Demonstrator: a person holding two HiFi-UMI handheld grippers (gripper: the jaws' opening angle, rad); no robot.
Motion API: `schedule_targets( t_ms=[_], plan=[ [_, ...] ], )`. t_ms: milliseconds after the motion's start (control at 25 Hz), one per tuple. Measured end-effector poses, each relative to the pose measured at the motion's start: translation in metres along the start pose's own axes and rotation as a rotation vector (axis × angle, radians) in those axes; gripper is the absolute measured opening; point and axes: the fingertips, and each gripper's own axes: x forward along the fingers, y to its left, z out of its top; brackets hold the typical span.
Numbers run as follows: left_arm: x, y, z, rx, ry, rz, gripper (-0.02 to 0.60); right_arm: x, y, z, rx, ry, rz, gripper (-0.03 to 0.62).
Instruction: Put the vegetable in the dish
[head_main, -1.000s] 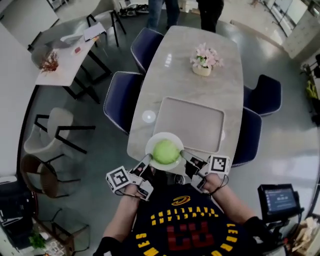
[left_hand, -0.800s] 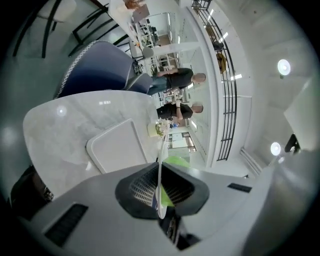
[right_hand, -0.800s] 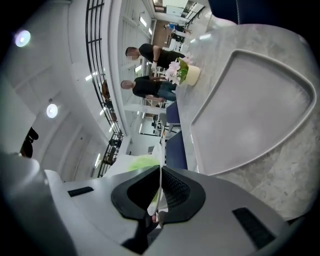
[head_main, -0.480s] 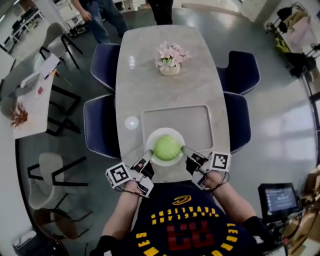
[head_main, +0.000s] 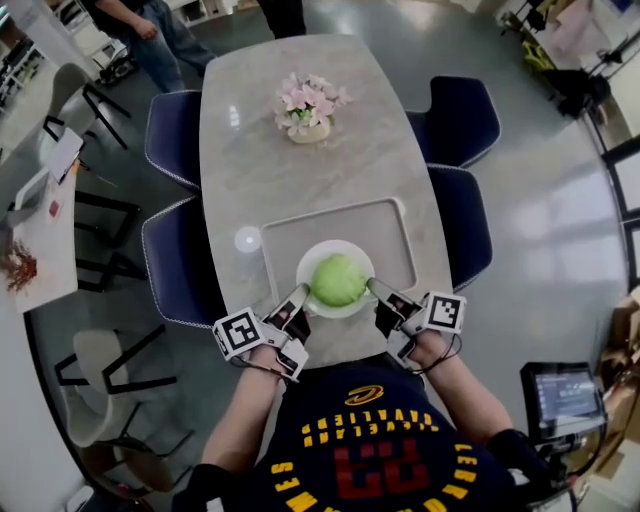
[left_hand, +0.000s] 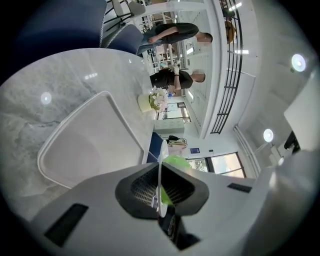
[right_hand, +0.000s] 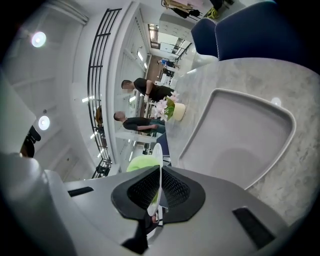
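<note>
Below centre, your left gripper (head_main: 298, 298) and right gripper (head_main: 373, 288) clamp the round white dish (head_main: 312, 262), likely steadying its round green vegetable (head_main: 337, 280).

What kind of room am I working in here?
Probably a dining area staged in an open office or lab: a marble table with blue chairs and flowers, but a work desk and a monitor stand around it.

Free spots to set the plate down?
Far half of the grey rectangular tray beyond the white round plate is bare. So is the marble tabletop between tray and pink flower pot. Near edge crowded: left gripper and right gripper clamp the plate.
</note>
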Motion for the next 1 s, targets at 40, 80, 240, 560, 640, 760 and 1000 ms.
schedule_targets(
  t_ms=[40, 80, 240, 560, 640, 760, 1000],
  plan=[
    [0.0, 0.003, -0.001, -0.003, 0.0, 0.004, 0.014, 0.0, -0.001, 0.0, -0.005, 0.003, -0.002, 0.017],
    [-0.001, 0.006, -0.001, -0.005, 0.001, 0.009, 0.014, 0.0, -0.002, 0.0, -0.006, 0.006, -0.006, 0.017],
    [0.002, 0.01, -0.002, -0.006, 0.001, 0.012, 0.014, 0.0, -0.007, 0.002, -0.003, 0.016, -0.016, 0.017],
    [0.028, 0.021, -0.002, -0.003, 0.006, 0.038, 0.014, 0.005, -0.028, 0.025, -0.02, 0.043, -0.01, 0.017],
    [0.041, 0.032, -0.001, 0.007, 0.016, 0.053, 0.014, 0.009, -0.042, 0.034, -0.028, 0.049, -0.011, 0.017],
    [0.051, 0.051, -0.002, 0.011, 0.037, 0.089, 0.014, 0.016, -0.057, 0.043, -0.064, 0.063, -0.005, 0.017],
    [0.061, 0.09, -0.003, -0.003, 0.073, 0.132, 0.014, 0.039, -0.07, 0.043, -0.135, 0.103, 0.07, 0.017]
  ],
)
